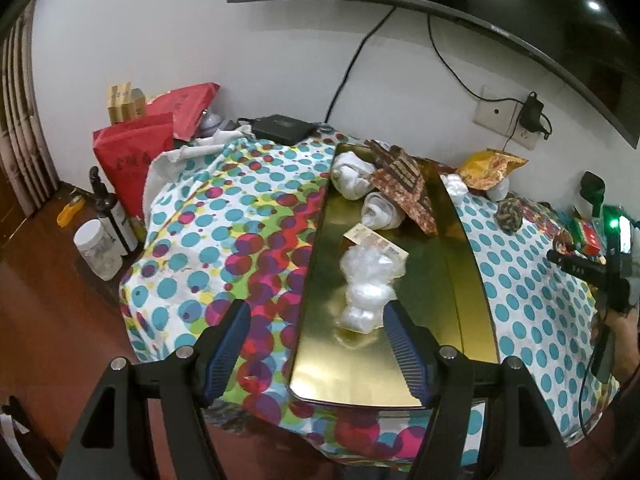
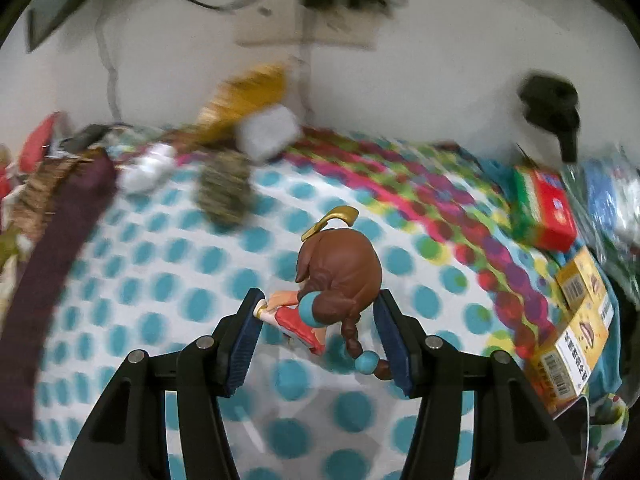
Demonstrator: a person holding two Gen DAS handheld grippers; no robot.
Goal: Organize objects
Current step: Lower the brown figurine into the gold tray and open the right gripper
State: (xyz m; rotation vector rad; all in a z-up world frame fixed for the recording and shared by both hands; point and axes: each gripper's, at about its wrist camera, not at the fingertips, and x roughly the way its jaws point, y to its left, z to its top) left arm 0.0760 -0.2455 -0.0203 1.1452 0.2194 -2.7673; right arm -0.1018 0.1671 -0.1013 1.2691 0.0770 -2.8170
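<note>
My right gripper point(image 2: 318, 304) is shut on a small figurine point(image 2: 344, 276) with brown braided hair and an orange-red dress. It holds the figurine just above the polka-dot cloth point(image 2: 160, 280). Its pads press the figurine's arm and head. My left gripper point(image 1: 316, 322) hangs open and empty over the near end of a gold tray point(image 1: 360, 376). The tray holds crumpled clear plastic bags point(image 1: 368, 280), a small printed card box point(image 1: 376, 240), rolled white cloths point(image 1: 352, 178) and a brown patterned wrapper point(image 1: 408, 184).
Red bags point(image 1: 136, 152), a dark bottle point(image 1: 114, 216) and a white-lidded jar point(image 1: 98, 250) stand left of the table. A yellow snack bag point(image 1: 490, 168) and a rope ball point(image 1: 512, 216) lie right of the tray. A red-green box point(image 2: 544, 208) and yellow boxes point(image 2: 576, 320) line the right edge.
</note>
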